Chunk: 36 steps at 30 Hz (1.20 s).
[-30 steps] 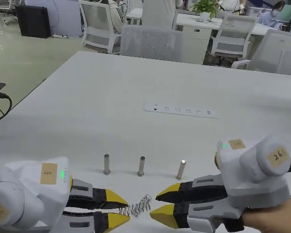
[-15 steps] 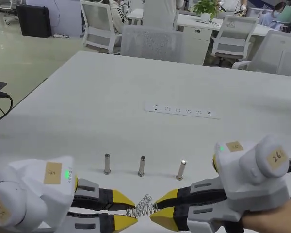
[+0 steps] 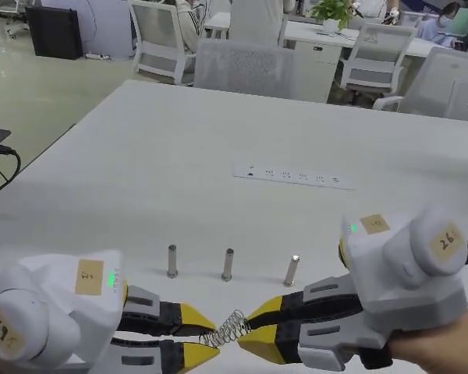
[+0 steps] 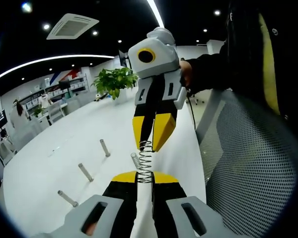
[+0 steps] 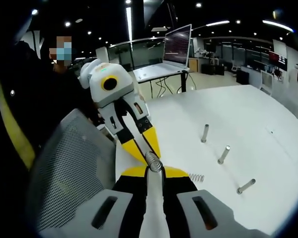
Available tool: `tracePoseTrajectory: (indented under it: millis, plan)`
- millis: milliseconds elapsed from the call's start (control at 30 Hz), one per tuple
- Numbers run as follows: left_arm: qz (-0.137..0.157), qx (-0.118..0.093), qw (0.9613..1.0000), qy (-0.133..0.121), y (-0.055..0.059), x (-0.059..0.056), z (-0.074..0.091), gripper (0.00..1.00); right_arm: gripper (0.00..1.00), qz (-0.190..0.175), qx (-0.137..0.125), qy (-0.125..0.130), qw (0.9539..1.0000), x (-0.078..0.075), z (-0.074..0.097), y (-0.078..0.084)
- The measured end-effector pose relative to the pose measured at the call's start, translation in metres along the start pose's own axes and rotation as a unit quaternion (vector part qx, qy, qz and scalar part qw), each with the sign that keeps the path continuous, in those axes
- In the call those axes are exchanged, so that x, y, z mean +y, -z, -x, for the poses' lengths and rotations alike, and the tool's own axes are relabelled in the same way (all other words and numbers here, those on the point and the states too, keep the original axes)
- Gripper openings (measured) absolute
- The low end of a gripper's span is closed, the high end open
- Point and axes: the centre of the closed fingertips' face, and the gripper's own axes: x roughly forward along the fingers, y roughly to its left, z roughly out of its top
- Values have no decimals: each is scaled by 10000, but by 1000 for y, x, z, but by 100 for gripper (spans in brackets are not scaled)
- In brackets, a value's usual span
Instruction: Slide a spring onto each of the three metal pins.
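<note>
The left gripper [image 3: 207,344] and right gripper [image 3: 249,331], jaws nearly closed, each pinch one end of a spring [image 3: 226,329]; uneven pulling could kink it or fling it past the pins [image 3: 228,265].

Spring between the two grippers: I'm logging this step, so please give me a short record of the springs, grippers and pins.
held spring: off the table, spanning the gap between the two grippers
left gripper: shut on one end of it
right gripper: shut on the other end
pins: three, standing in a row, all bare
second spring: lying loose on the table near the pins
power strip: on the table beyond the pins
</note>
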Motion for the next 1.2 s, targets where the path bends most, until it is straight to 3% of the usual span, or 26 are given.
tracePoseTrajectory:
  millis: [433, 733, 1067, 1200]
  plan:
    - [-25, 15, 10000, -7, -1, 0, -3, 2, 8, 354, 94, -88, 9993, 9, -2, -15]
    - [-24, 40, 10000, 41, 0, -3, -6, 2, 9, 764, 608, -104, 9952, 8, -5, -7]
    - [18, -15, 10000, 65, -3, -5, -7, 2, 9, 931, 852, -226, 9918, 8, -10, -5]
    - [33, -14, 10000, 77, -4, -6, -7, 2, 9, 1075, 1039, -303, 9883, 10, -13, -3]
